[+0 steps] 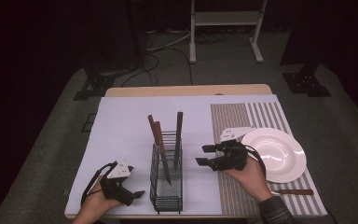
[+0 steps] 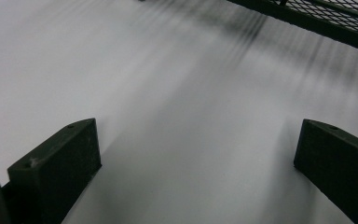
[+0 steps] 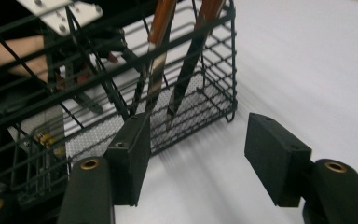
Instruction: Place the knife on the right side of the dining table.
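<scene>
The left gripper (image 1: 139,192) gapes wide, empty, at 9 o'clock of 1 wire basket (image 1: 166,196). The right gripper (image 1: 205,155), equally wide and empty, sits at its 3 o'clock. 3 knives (image 1: 178,135) stand inside. 1 plate (image 1: 286,161) and 1 more knife (image 1: 294,192) lie rightward.

Both hands reach in from below: the left tool (image 1: 139,193) sits low, jaws spread wide; the right tool (image 1: 205,155) hovers higher, jaws parted.
</scene>
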The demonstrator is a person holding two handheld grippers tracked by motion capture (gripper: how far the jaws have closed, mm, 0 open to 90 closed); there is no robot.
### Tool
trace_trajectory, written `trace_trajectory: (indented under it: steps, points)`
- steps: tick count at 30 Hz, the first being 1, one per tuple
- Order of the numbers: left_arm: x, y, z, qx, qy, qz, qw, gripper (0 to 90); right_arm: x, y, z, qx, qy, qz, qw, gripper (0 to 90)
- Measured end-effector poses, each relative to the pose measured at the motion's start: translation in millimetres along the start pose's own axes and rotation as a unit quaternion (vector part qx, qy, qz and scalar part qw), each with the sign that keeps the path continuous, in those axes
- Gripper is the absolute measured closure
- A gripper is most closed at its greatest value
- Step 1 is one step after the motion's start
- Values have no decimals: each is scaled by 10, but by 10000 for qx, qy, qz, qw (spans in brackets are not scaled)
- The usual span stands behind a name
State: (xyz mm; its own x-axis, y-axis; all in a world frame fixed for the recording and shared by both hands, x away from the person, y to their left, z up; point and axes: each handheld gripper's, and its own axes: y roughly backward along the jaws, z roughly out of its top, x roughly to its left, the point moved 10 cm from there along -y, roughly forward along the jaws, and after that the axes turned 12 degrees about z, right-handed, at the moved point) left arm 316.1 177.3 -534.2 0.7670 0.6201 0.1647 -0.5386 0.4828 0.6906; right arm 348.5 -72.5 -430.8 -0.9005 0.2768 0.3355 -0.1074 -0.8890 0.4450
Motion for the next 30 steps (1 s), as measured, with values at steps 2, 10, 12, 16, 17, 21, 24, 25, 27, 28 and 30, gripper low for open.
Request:
trace_trajectory:
  steps: [2, 10, 12, 16, 17, 21, 24, 25, 27, 28, 30]
  points:
    - [0, 1, -1, 5, -1, 1, 10000, 0, -11, 11, 31, -39, -5, 4, 10000, 424]
    - [0, 0, 0, -4, 0, 2, 10000, 0, -74, 72, 232, -276, -62, 163, 9995, 455]
    - [2, -1, 1, -6, -6, 5, 10000, 0, -82, 76, 269, -326, -73, 209, 9992, 459]
    - [2, 0, 0, 1, -9, 3, 10000, 0, -95, 77, 355, -421, -76, 310, 9986, 470]
    - [1, 0, 0, 3, -5, -2, 10000, 0, -96, 75, 406, -466, -53, 356, 9983, 475]
    - [1, -1, 0, -1, -3, -1, 10000, 0, -98, 65, 488, -526, -17, 397, 9978, 475]
    - [5, -2, 1, -6, -11, 11, 10000, 0, -106, 44, 563, -559, 8, 418, 9976, 475]
    - [4, -2, 1, -8, -10, 8, 10000, 0, -118, 29, 607, -581, 19, 426, 9974, 474]
    - [4, -1, 1, -6, -10, 8, 10000, 0, -132, 15, 653, -615, 46, 437, 9971, 474]
    - [3, -1, 1, -4, -10, 5, 10000, 0, -132, 15, 653, -615, 46, 437, 9971, 474]
    - [3, -1, 1, -4, -10, 5, 10000, 0, -149, -9, 708, -640, 60, 449, 9969, 473]
